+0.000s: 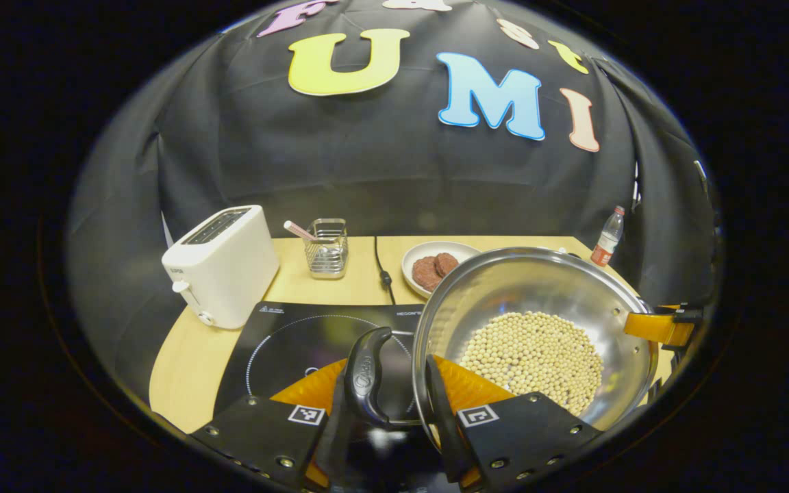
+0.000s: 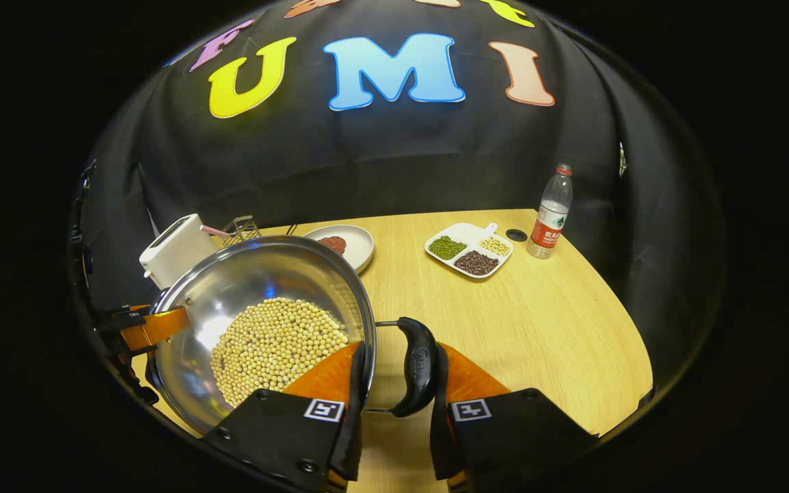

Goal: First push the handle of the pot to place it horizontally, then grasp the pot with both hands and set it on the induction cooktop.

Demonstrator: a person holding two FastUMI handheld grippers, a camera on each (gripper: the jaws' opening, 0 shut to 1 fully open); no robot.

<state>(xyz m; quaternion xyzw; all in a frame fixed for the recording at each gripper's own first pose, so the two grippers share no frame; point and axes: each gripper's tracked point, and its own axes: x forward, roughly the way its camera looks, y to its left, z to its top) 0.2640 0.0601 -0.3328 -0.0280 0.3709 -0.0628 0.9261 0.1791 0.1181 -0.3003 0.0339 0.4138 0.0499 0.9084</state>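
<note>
Pot beside plate, toaster.

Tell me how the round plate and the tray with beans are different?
The plate is round with one open dish; the tray is squarish, split into compartments, with a small handle tab. The plate holds dark reddish-brown patties; the tray holds green, pale and dark beans, one kind per compartment. The plate sits just behind the pot; the tray sits nearer the bottle. Both are white.

This was a staged kitchen corner inside a booth, not a real home: a black cloth wall closed in a wooden table. On the table stood a toaster, an induction cooktop and a plate of patties.
</note>
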